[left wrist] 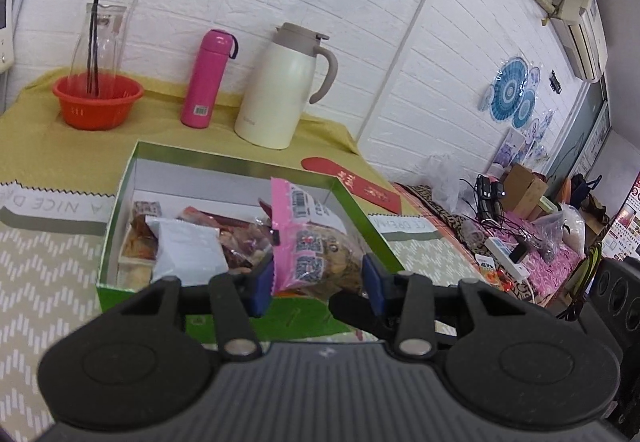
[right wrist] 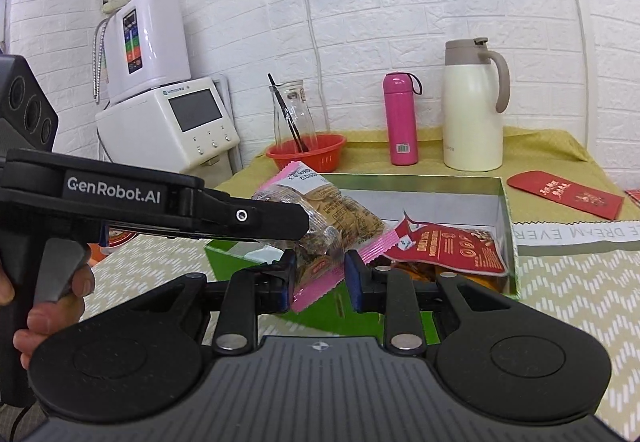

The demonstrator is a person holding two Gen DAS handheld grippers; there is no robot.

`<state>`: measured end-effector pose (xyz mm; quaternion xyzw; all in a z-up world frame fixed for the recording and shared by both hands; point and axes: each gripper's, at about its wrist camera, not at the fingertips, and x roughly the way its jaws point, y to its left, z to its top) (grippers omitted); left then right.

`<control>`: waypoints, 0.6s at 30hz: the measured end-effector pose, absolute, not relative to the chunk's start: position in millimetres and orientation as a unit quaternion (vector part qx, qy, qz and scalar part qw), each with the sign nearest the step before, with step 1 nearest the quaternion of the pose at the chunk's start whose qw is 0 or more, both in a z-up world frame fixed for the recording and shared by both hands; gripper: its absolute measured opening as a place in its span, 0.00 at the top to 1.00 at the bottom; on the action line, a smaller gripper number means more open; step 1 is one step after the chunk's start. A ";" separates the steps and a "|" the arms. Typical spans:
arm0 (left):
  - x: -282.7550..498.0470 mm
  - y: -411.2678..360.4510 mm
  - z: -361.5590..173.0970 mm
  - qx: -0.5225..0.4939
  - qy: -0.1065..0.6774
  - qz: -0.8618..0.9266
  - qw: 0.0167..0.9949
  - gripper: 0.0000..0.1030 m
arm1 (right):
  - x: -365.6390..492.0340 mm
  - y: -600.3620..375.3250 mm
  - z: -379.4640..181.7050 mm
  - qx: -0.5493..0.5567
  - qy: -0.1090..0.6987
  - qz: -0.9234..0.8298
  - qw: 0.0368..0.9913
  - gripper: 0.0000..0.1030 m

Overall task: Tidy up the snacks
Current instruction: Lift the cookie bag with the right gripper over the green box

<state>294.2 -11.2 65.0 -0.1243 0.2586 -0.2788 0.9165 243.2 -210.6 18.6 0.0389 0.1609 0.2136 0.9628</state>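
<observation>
Both tongs, left point(left wrist: 318, 284) and right point(right wrist: 319, 284), pinch opposite ends of one pink-edged snack bag point(left wrist: 308, 242), held just above the near wall of the green box point(left wrist: 120, 197). It looks light, crinkly and slippery, its contents probably crushable. The flat sealed edges are the safest hold.

2 tools point(left wrist: 316, 284) point(right wrist: 320, 278) – jaws part-closed, each pinching 1 end.

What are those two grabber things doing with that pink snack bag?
A person is tidying snacks with a gripper in each hand. Both the left gripper and the right gripper are clamped on the same pink-edged snack packet, holding it up over the green snack box. The box already holds other snacks, including a red snack pouch. It sits on a table by a pink flask and a white jug.
</observation>
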 end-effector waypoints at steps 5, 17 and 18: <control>328.2 -2.6 57.6 -0.131 0.267 -0.263 0.918 0.59 | 278.0 -203.5 14.8 0.041 0.174 0.219 0.959 0.55; 376.6 22.3 34.5 -0.127 0.289 -0.213 0.925 0.51 | 335.2 -174.0 1.2 0.016 0.225 0.227 0.947 0.55; 376.8 22.8 35.6 -0.121 0.285 -0.208 0.928 0.51 | 337.1 -172.5 1.9 0.016 0.225 0.228 0.947 0.55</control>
